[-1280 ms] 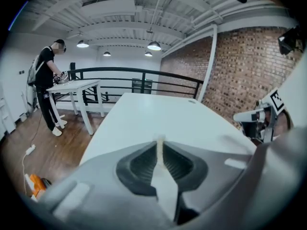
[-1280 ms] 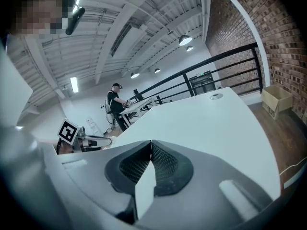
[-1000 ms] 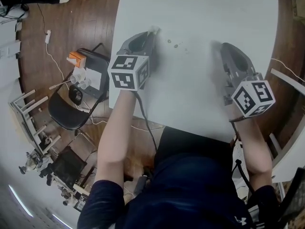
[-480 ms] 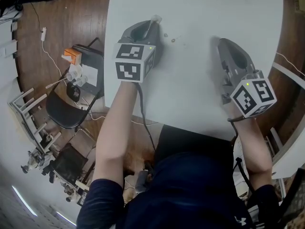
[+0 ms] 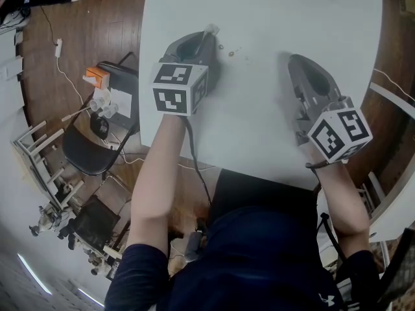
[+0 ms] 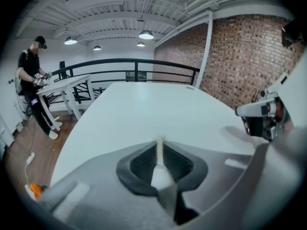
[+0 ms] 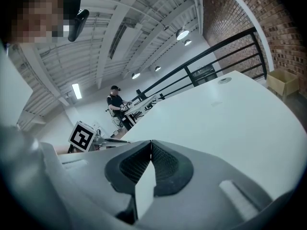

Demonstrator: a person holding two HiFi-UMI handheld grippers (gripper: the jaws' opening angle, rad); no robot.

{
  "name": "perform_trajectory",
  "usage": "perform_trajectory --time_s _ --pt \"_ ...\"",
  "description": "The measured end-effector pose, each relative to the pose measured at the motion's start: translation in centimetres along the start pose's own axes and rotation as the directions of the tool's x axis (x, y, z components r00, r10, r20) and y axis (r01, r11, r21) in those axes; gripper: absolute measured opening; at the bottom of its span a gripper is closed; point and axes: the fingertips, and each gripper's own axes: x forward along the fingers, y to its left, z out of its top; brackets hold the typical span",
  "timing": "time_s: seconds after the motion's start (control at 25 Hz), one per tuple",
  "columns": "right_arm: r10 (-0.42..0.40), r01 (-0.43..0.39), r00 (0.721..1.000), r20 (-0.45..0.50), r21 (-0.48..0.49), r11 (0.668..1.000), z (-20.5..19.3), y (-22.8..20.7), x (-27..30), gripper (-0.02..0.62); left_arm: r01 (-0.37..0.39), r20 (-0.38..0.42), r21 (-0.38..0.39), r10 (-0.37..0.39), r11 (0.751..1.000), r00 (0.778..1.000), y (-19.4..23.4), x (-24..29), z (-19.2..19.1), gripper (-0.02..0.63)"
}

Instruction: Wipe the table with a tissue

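My left gripper (image 5: 207,39) is clamped on a tissue (image 6: 159,146) at the white desk (image 5: 272,5); right gripper (image 5: 293,59) jaws closed together, empty.

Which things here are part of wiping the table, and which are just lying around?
For the job:
tissue, pinched in the left hand-held gripper
white table
specks on it near that gripper

Not in use:
right hand-held gripper, shut on nothing
black chair, orange box and small containers, off the table
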Motion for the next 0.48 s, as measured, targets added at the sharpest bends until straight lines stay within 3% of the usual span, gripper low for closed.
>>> perform_trajectory --time_s 0.32,0.48 --pt "-0.001 0.001 1.000 0.003 0.017 1.000 -0.2 -0.3 -0.6 0.011 0.009 -0.008 -0.052 -0.010 0.999 1.000 -1.7 -0.3 -0.4 0.034" --pt "-0.001 0.001 1.000 0.001 0.023 1.000 -0.3 -0.5 -1.0 0.011 0.005 -0.015 -0.043 -0.006 0.999 1.000 -2.2 -0.3 -0.9 0.034"
